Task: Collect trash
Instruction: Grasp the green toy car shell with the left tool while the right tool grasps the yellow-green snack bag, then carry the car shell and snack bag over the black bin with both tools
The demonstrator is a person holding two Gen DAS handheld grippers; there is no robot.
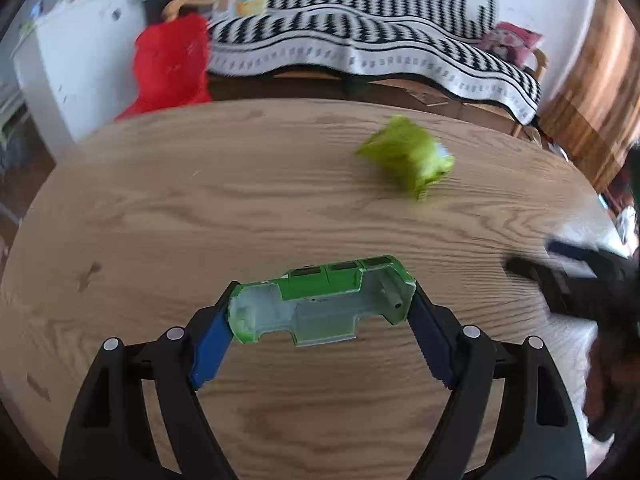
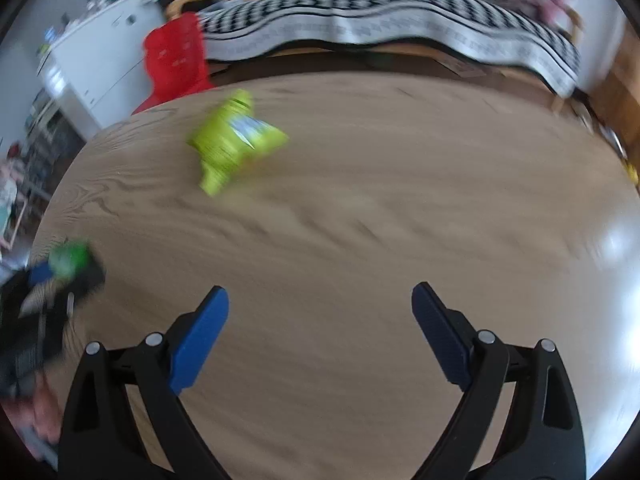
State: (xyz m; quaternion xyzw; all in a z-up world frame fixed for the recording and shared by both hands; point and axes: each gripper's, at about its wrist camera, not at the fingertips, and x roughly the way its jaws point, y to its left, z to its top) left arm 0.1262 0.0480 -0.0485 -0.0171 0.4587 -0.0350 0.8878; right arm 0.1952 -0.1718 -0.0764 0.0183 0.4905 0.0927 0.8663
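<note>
My left gripper is shut on a green plastic toy-car shell, held end to end between the blue pads above the wooden table. A crumpled lime-green wrapper lies on the table ahead and to the right; in the right wrist view the wrapper lies ahead to the left. My right gripper is open and empty above the table. It shows blurred at the right edge of the left wrist view. The left gripper with the green shell shows at the left of the right wrist view.
The round wooden table ends at a curved far edge. Beyond it stand a sofa with a black-and-white patterned throw, a red chair and a white cabinet. Wood flooring lies at the right.
</note>
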